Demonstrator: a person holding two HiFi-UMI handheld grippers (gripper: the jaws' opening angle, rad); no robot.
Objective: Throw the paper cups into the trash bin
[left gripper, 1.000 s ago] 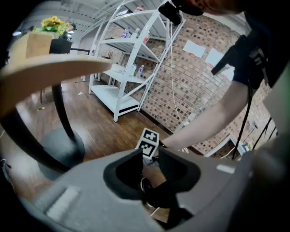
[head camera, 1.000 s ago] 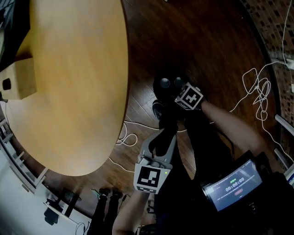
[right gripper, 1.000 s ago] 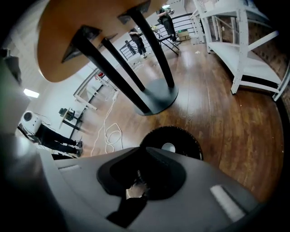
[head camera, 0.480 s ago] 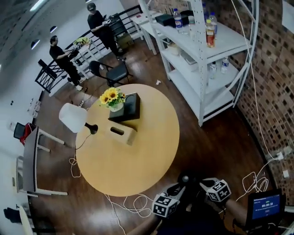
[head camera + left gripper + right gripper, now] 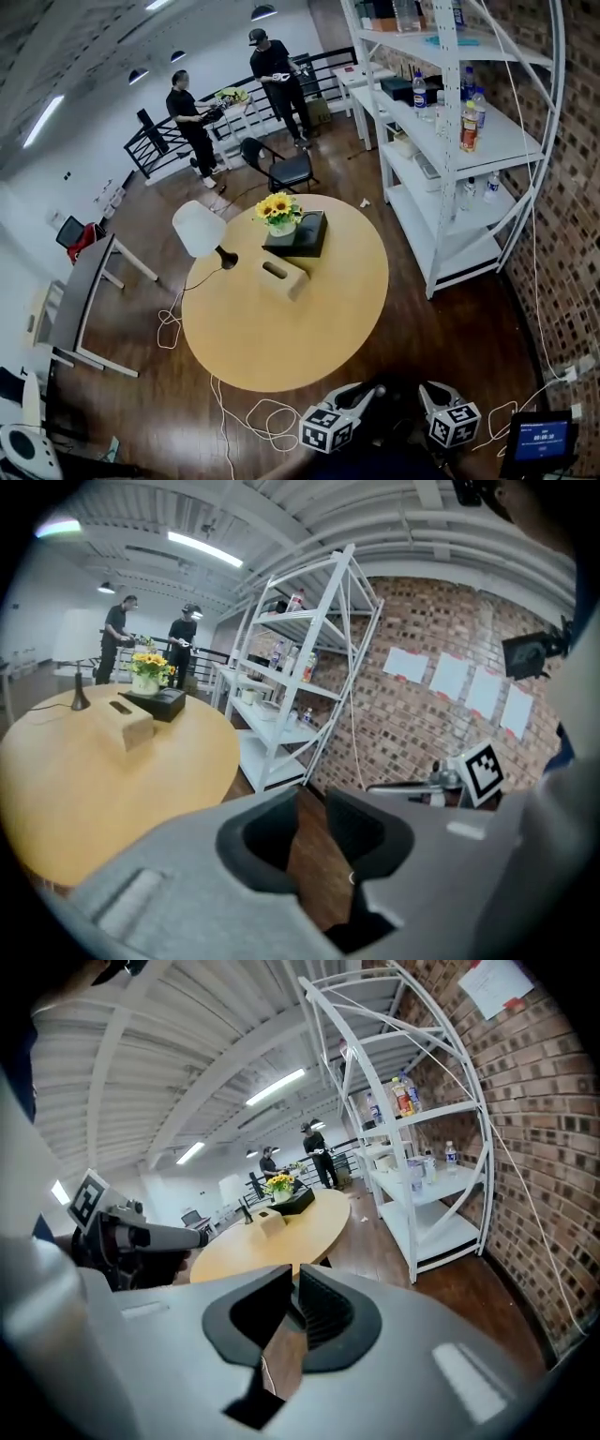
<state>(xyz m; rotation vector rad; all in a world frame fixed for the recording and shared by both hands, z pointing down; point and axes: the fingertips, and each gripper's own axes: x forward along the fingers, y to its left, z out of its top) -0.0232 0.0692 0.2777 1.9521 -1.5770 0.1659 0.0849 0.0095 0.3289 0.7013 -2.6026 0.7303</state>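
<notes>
Left gripper [image 5: 312, 810], right gripper [image 5: 292, 1296] (empty, jaws just closing) near table [image 5: 281, 328]

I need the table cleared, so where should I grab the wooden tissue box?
Probably across its two long sides, mid-length, coming down from above: the tissue box lies flat on the table, clear of the black box, and its narrow width suits the jaws best.

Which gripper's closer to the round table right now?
Left. The left gripper hangs just off the table; the right gripper is beside it, farther toward the brick wall.
</notes>
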